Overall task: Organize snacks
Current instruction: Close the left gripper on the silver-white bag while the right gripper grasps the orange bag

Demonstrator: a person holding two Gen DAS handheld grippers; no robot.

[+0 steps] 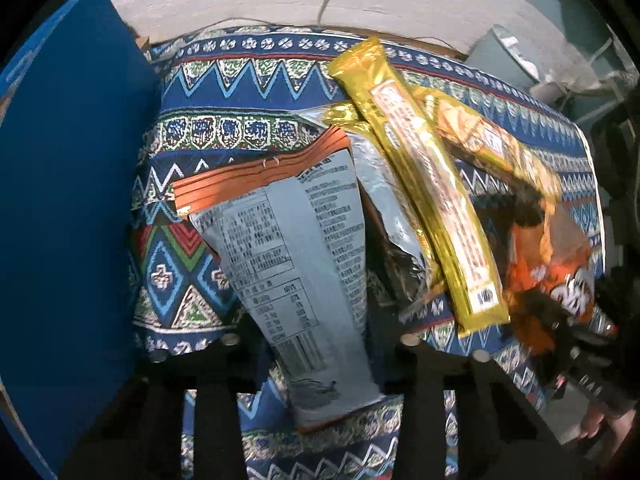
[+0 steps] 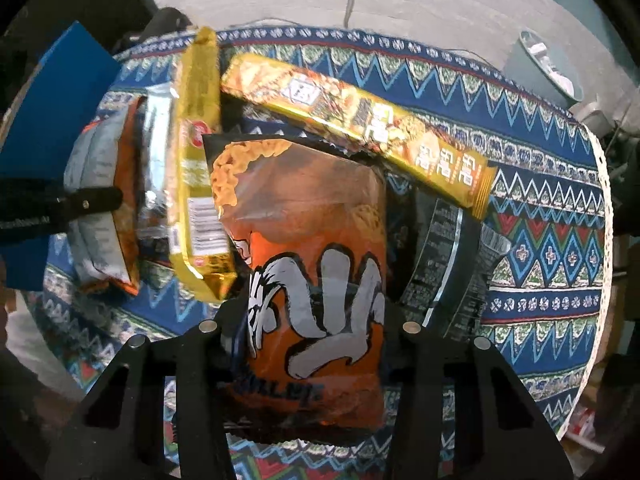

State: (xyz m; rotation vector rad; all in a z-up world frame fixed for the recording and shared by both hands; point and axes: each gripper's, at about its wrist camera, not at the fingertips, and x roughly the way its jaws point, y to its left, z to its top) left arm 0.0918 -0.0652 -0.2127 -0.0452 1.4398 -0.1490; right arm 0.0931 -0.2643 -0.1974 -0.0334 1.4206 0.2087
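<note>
We see two snack bags, each lying flat on the tabletop [image 1: 248, 80] and clenched at its near end, ready to lift, prob. for sorting. Left tongs [image 1: 320, 376] pinch the grey crinkly bag w/ orange top [image 1: 296, 248]; right tongs [image 2: 312, 360] pinch the orange foil bag w/ grey hand print [image 2: 312, 280]. Gold wrapped bars [image 2: 360, 120] lean across the pile. Patterned blue cloth covers the tabletop; blue box [image 1: 72, 200] at left, pale wall behind.

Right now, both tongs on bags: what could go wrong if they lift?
1. The gold pack lies partly across the silver wrapper beside the grey bag in the left tongs; lifting could drag or tip it.
2. The orange bag in the right tongs sits under one edge of the long bar, which may slide off.
</note>
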